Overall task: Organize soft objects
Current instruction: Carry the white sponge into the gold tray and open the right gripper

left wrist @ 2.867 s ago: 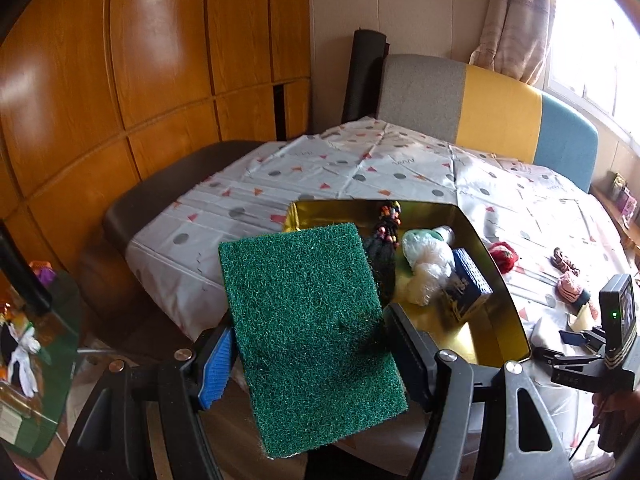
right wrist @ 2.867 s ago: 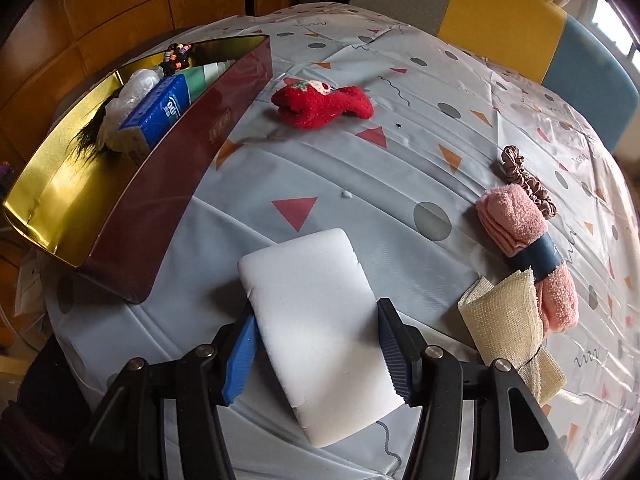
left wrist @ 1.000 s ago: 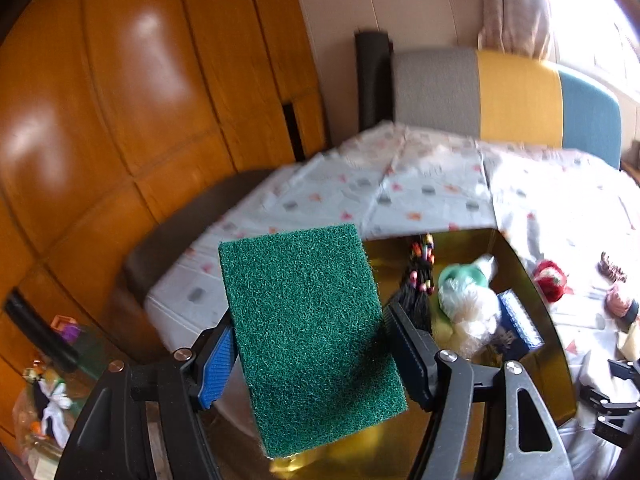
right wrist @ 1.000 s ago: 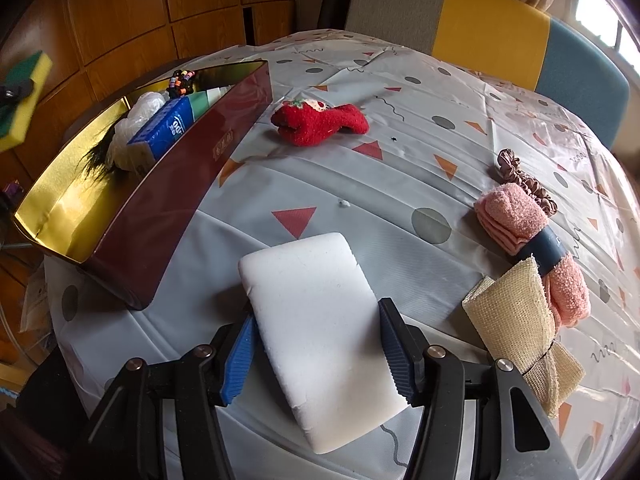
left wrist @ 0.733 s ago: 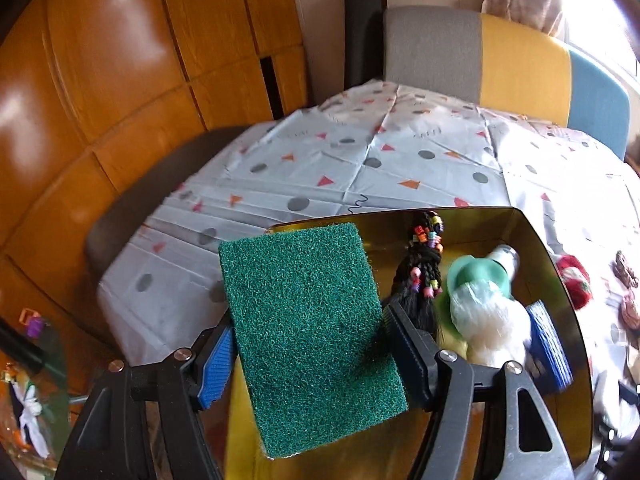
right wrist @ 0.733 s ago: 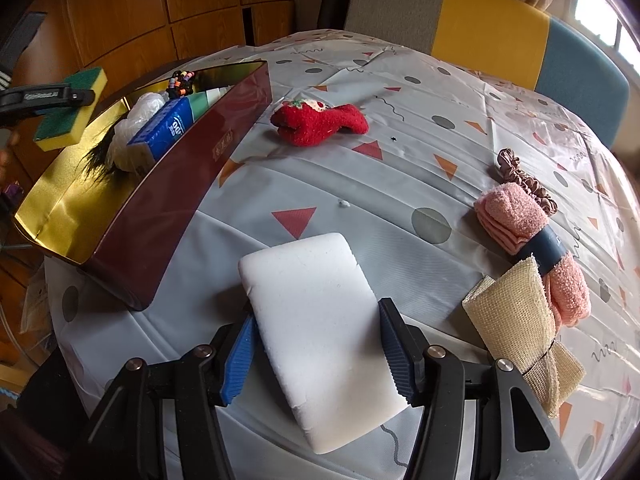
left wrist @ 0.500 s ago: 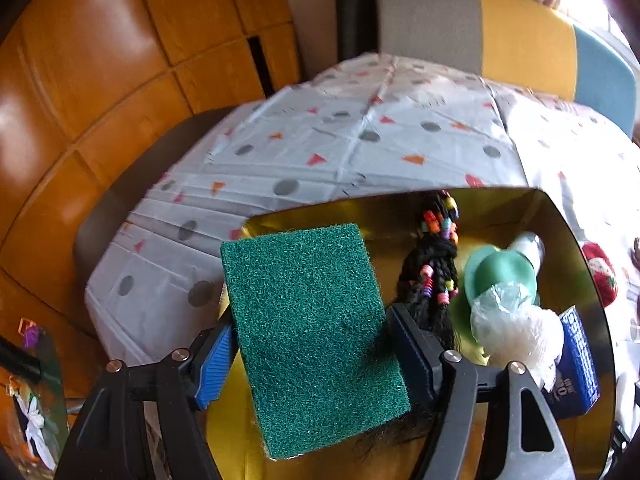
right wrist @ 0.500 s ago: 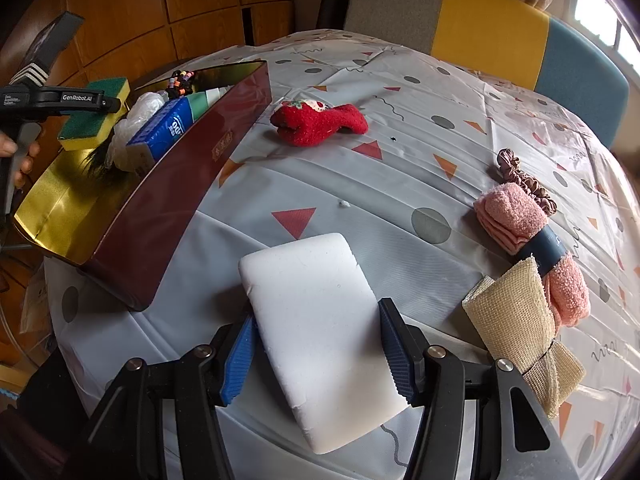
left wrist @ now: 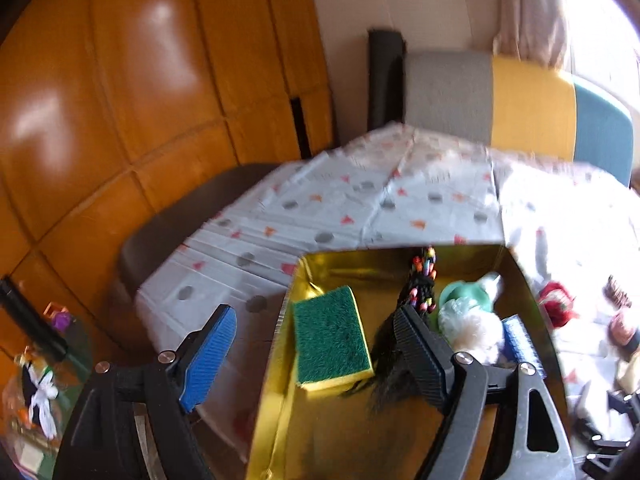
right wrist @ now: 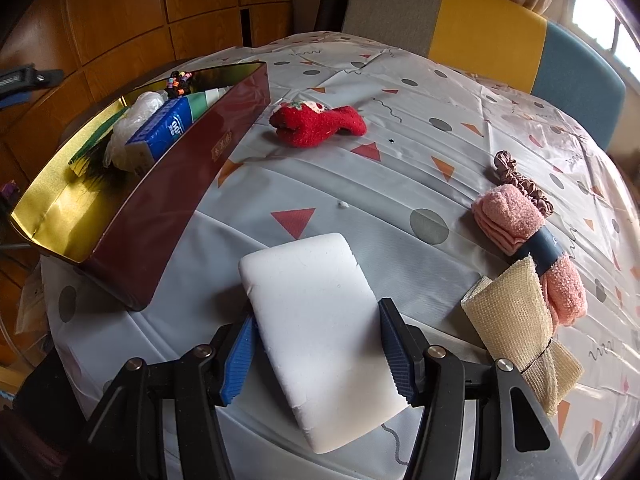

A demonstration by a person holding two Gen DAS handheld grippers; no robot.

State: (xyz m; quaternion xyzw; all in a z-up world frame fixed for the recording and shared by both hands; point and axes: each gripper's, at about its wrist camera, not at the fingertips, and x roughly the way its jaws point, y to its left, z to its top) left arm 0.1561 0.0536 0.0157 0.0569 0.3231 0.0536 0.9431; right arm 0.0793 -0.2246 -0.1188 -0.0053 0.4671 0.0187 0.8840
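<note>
The green sponge [left wrist: 330, 340] now lies released in the gold box [left wrist: 280, 420]; left gripper [left wrist: 316, 356] fingers are opening, empty. Right gripper [right wrist: 316, 356] fingers stay clamped on the white sponge [right wrist: 320, 328], next for the box at ten o'clock.

right wrist view: white sponge in the jaws

right gripper [right wrist: 316, 356] clamps a white sponge [right wrist: 320, 332] above the patterned tablecloth [right wrist: 360, 184]. left, a gold-lined box [right wrist: 168, 200] holds a blue tissue pack [right wrist: 160, 132]. beyond lie a red sock [right wrist: 316, 122], pink towel roll [right wrist: 528, 248], burlap piece [right wrist: 520, 328] and scrunchie [right wrist: 516, 178].
</note>
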